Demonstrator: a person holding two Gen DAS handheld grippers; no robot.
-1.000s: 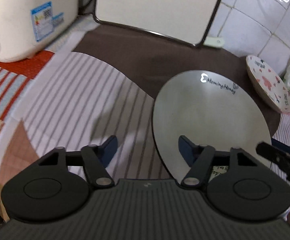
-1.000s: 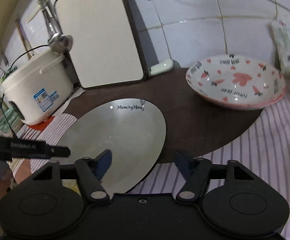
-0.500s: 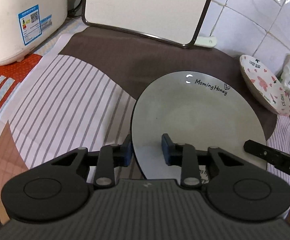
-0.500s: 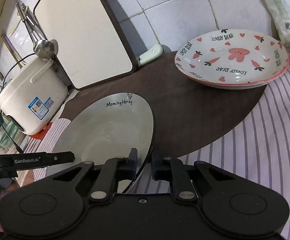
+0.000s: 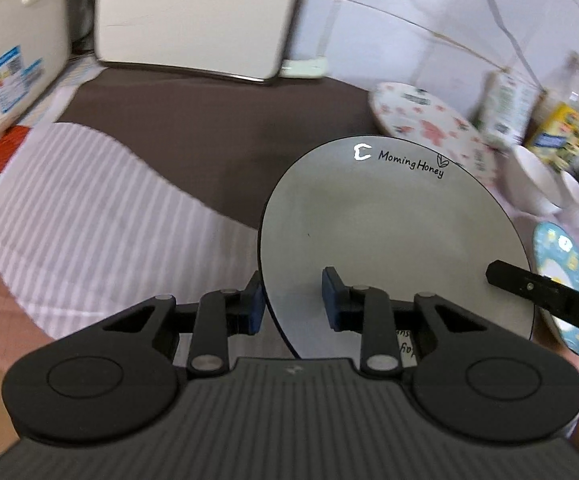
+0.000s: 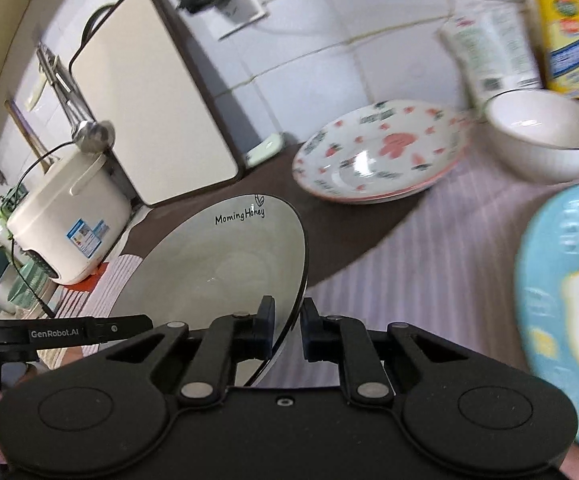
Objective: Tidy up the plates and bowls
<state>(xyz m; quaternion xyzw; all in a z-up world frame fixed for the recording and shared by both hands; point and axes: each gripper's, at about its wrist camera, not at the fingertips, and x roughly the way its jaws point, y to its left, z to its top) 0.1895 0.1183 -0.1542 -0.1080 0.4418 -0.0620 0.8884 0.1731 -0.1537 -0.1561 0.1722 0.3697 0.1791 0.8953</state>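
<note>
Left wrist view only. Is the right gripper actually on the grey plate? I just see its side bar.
Observer: Yes. The right gripper is shut on the near rim of the grey plate, one pad on each face.
Operator: Anything near the rice cooker I can't see?
Observer: A metal ladle shows just above the rice cooker.
Operator: White bowl on the right, loaded?
Observer: The white bowl looks empty inside, though the picture is blurred there.
</note>
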